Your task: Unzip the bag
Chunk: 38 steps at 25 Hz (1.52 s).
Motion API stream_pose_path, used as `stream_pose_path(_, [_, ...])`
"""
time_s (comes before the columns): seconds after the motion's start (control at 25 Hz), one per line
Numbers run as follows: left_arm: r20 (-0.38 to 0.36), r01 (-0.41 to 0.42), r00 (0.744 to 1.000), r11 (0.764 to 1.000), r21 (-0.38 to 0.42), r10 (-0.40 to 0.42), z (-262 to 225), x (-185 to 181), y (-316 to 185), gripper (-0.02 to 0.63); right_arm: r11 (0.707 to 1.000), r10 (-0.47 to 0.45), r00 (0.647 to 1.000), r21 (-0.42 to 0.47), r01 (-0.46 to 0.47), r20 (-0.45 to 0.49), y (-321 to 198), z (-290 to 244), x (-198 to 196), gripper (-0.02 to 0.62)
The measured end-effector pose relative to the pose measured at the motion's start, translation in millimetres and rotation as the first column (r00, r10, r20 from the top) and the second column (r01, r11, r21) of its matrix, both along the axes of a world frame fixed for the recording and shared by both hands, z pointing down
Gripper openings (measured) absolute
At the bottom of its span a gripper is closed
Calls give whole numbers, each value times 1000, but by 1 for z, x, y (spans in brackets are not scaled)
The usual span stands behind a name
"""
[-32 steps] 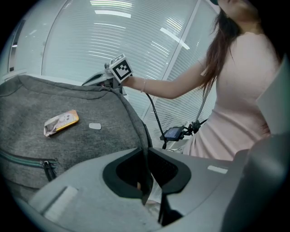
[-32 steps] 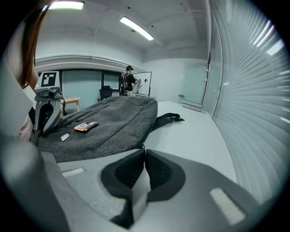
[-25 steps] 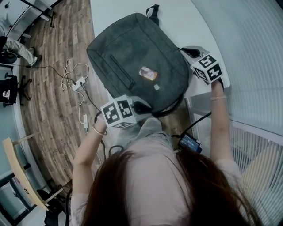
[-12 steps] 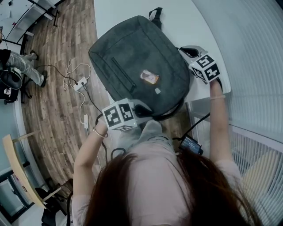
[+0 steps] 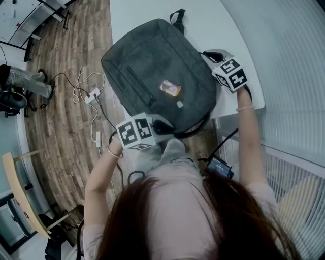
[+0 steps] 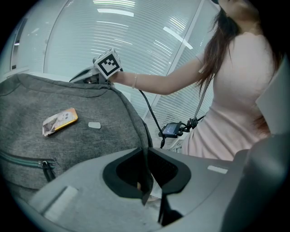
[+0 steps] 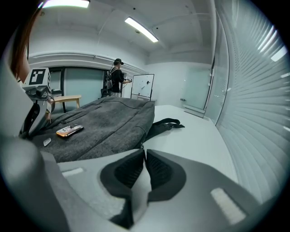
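Bag [image 5: 157, 76] flat on table [image 5: 223, 20], near end at table edge.
Left tool [image 6: 147, 181] clamped on dark strap [image 6: 144, 131], anchoring bag.
Right tool [image 7: 144, 158] closed to slit at side seam, seemingly pinching zipper pull [image 7: 142, 146]; too small to confirm.
Risks: pull slips from pads; strap grip gives and bag drags along instead of unzipping.

White table [image 5: 139, 15], wood floor [image 5: 61, 137], power strip [image 5: 91, 95], whiteboard [image 7: 146, 86], slatted blinds [image 5: 284, 61]

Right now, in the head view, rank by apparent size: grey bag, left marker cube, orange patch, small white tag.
1. grey bag
2. left marker cube, nearer the camera
3. orange patch
4. small white tag
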<state>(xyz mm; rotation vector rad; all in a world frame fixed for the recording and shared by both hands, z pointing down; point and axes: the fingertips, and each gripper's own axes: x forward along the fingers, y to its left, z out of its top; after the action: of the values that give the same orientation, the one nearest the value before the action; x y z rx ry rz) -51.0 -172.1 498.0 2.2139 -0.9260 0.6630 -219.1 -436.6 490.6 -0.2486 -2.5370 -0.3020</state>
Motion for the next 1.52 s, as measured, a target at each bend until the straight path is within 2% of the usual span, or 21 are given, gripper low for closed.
stream_pose_path(0.8, [63, 77, 995, 997, -9, -77, -6, 1, -2, 61, 996, 71, 996, -64, -67, 56, -1, -5, 14, 35])
stream_pose_path(1.08, [59, 115, 991, 993, 35, -117, -14, -1, -2, 61, 992, 103, 991, -83, -95, 90, 6, -21, 31, 34])
stream_pose_path(1.36, [34, 200, 978, 974, 104, -205, -30, -8, 1, 61, 989, 136, 985, -79, -128, 108, 23, -38, 50, 34])
stream_pose_path(1.52, [54, 271, 958, 949, 160, -282, -39, -21, 3, 61, 986, 159, 979, -71, -151, 125, 35, -49, 59, 32])
